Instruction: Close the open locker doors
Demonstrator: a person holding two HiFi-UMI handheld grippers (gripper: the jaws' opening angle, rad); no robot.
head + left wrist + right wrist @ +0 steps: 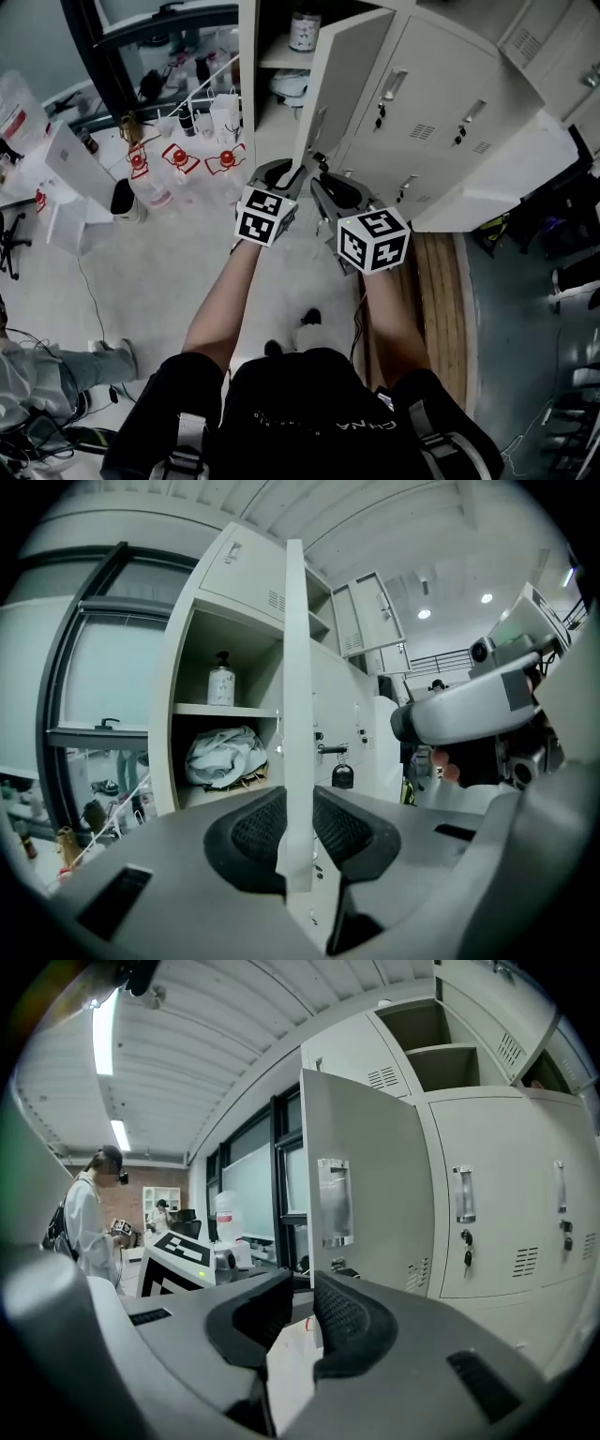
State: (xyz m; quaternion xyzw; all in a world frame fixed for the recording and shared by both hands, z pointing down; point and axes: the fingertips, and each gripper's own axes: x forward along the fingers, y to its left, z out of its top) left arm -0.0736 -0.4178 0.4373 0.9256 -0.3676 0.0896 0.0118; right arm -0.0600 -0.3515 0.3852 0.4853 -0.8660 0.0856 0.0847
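Head view looks steeply down on a pale floor in a workroom, with a grey locker bank ahead and a dark-framed window to its left. One locker door at the left end of the bank stands swung out toward the person, edge-on to the left gripper. In the left gripper view that door's free edge stands between the two ribbed pads, which appear to press on it from both sides, though the contact line is narrow and hard to confirm. The right gripper hangs just beside the left one, its jaws slightly parted with only floor showing between them. Inside the open compartment a jar stands on the upper shelf and a white bundle lies on the shelf below. A padlock hangs on a neighbouring closed door. Clear bottles with red tags stand on the floor near the window. A wooden strip runs along the base of the bank. A person in white stands well apart at the left of the right gripper view.
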